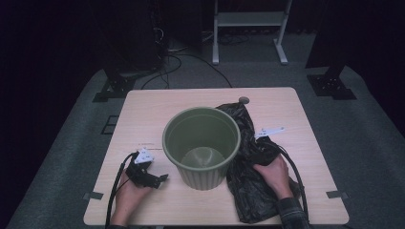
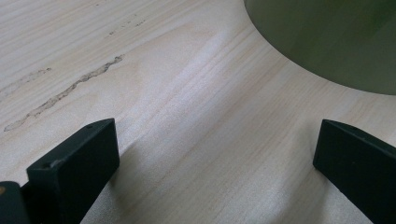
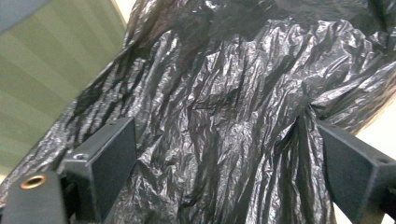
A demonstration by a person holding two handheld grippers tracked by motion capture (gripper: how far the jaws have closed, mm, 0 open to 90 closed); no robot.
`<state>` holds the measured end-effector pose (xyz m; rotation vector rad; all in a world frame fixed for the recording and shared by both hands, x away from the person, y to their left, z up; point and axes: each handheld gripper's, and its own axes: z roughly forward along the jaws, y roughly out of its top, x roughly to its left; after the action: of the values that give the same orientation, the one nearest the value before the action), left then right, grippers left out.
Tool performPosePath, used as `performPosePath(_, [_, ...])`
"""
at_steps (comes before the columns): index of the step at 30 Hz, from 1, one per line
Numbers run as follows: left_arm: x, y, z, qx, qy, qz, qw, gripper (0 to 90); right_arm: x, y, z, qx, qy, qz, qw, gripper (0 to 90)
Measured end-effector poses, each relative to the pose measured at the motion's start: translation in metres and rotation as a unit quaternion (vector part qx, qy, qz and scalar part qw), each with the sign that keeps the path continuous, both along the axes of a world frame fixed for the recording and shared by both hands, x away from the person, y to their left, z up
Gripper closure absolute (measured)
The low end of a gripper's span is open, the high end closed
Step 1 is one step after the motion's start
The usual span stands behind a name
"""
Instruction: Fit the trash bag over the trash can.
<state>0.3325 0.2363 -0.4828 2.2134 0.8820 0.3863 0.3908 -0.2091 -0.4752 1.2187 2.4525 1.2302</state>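
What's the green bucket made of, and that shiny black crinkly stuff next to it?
The green bucket looks like matte plastic: smooth, evenly coloured, with moulded ribs down its side. The black bag looks like thin plastic film, glossy and full of fine wrinkles that catch the light. Both are judged by look alone.

One wooden table (image 1: 143, 119) stands in the middle of the floor. On it there is one green bin (image 1: 201, 145) and one crumpled black plastic bag (image 1: 248, 157). Two grippers are in use, a left gripper (image 1: 153, 177) and a right gripper (image 3: 224, 154), each with two black jaws, and two hands hold them: a left hand (image 1: 129, 193) and a right hand (image 1: 273, 175). Two cables run back from the grippers. One white frame (image 1: 248, 21) stands beyond the table.
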Motion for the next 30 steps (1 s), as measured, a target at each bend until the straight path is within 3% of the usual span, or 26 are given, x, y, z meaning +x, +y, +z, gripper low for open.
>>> performPosePath(5, [0.0, 0.0, 0.0, 0.0, 0.0, -0.001, 1.0, 0.0, -0.001, 0.012, 0.0, -0.003, -0.001, 0.008, 1.0, 9.6])
performPosePath(18, [0.0, 0.0, 0.0, 0.0, 0.0, -0.003, 1.0, 0.0, -0.004, 0.038, -0.004, -0.046, -0.016, 0.009, 0.9988, 9.0])
performPosePath(20, [0.0, 0.0, 0.0, 0.0, 0.0, -0.003, 1.0, 0.0, -0.006, 0.041, -0.004, -0.061, -0.023, 0.007, 0.9978, 10.3])
performPosePath(21, [0.0, 0.0, 0.0, 0.0, 0.0, -0.003, 1.0, 0.0, -0.008, 0.044, -0.004, -0.081, -0.032, 0.005, 0.9962, 11.0])
performPosePath(22, [0.0, 0.0, 0.0, 0.0, 0.0, -0.003, 1.0, 0.0, -0.008, 0.044, -0.004, -0.081, -0.032, 0.005, 0.9962, 11.0])
performPosePath(23, [0.0, 0.0, 0.0, 0.0, 0.001, -0.003, 1.0, 0.0, -0.01, 0.047, -0.005, -0.1, -0.043, 0.004, 0.994, 12.0])
performPosePath(28, [0.0, 0.0, 0.0, 0.0, 0.0, -0.003, 1.0, 0.0, -0.011, 0.048, -0.005, -0.1, -0.046, -0.005, 0.9939, 15.1])
performPosePath(30, [0.0, 0.0, 0.0, 0.0, 0.0, -0.003, 1.0, 0.0, -0.012, 0.047, -0.004, -0.098, -0.047, -0.008, 0.994, 23.7])
